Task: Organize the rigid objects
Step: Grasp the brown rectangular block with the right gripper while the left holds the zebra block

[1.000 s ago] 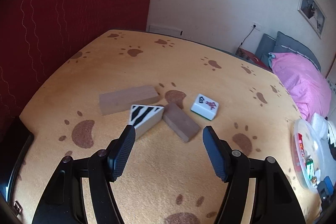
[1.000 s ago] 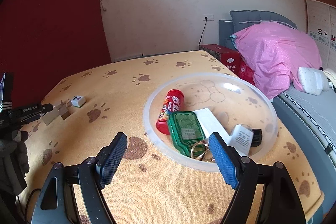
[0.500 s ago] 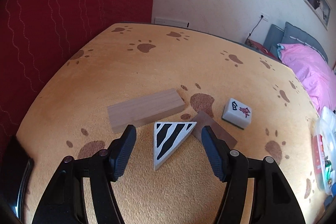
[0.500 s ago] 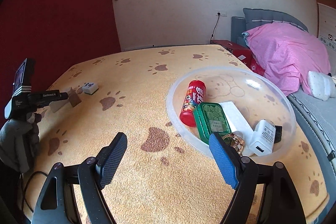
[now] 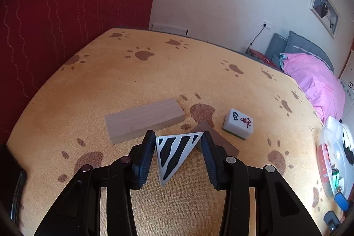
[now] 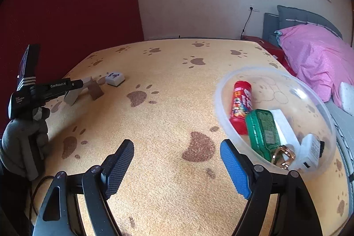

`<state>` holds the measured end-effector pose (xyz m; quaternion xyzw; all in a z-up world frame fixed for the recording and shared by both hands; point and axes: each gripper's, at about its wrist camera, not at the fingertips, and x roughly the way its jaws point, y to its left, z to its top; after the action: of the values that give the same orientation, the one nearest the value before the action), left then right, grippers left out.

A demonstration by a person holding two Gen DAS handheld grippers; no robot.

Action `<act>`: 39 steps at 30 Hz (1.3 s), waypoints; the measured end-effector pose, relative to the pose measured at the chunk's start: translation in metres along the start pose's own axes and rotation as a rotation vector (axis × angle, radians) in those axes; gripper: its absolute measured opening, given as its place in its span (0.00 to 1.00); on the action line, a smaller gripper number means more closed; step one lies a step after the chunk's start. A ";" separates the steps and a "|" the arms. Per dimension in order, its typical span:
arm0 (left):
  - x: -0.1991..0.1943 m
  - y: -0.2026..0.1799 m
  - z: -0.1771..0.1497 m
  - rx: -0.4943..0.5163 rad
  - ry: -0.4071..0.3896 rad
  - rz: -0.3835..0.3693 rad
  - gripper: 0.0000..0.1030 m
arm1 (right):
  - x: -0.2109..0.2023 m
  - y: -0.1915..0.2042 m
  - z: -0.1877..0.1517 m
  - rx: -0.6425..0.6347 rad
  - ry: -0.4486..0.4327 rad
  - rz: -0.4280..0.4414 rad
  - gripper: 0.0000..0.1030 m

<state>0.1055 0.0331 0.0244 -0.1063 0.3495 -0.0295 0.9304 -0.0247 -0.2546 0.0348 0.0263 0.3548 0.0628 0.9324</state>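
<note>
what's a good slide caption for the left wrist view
Left gripper closing on a zebra-striped triangular block, beside two wooden blocks and a mahjong tile.

Left gripper [image 5: 178,154] sits low in the middle of its own view, angled down, jaws just been closing in on the zebra-striped wedge [image 5: 174,155] between them; looks like both pads touch it, hard to be sure. A grey-gloved hand [image 6: 24,143] holds it at far left. Right gripper [image 6: 177,166] hangs wide, nothing between.
</note>
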 end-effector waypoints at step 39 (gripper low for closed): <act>-0.016 0.027 -0.003 -0.118 -0.073 0.058 0.35 | 0.145 0.149 0.083 -0.327 0.132 0.223 0.37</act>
<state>0.0905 0.0609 0.0263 -0.1519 0.3192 0.0221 0.9352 0.1225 -0.0874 0.0153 -0.0906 0.3949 0.2240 0.8864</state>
